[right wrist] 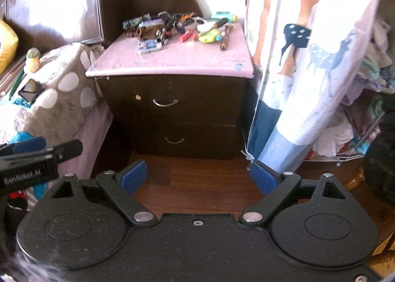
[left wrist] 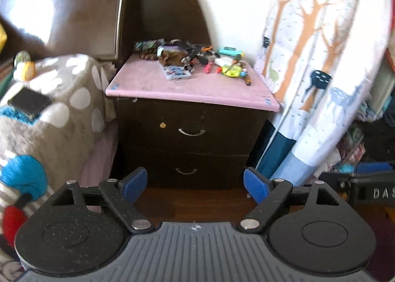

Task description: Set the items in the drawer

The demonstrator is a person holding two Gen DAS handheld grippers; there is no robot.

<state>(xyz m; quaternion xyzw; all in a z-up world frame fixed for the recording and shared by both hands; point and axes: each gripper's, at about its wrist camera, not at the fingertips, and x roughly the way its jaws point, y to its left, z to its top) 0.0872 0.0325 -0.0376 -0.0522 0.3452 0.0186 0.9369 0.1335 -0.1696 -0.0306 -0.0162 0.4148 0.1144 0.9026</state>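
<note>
A dark wooden nightstand with a pink top (left wrist: 138, 84) (right wrist: 172, 62) stands ahead in both views. Its upper drawer (left wrist: 191, 132) (right wrist: 165, 102) and lower drawer (left wrist: 186, 171) (right wrist: 174, 140) are shut, each with a metal handle. Many small items lie at the back of the top: a blue patterned box (left wrist: 176, 72) (right wrist: 148, 46), a brown pouch (left wrist: 172, 56), keys, a yellow-green toy (left wrist: 230, 70) (right wrist: 208, 36). My left gripper (left wrist: 195, 184) is open and empty, low before the nightstand. My right gripper (right wrist: 198, 178) is open and empty, above the floor.
A bed with a spotted blanket (left wrist: 56, 99) (right wrist: 61, 89) lies to the left, a phone (left wrist: 28, 103) on it. A tree-print fabric (left wrist: 318, 60) (right wrist: 308, 47) hangs right of the nightstand. Brown wooden floor (right wrist: 197, 178) lies in front. Clutter is at far right.
</note>
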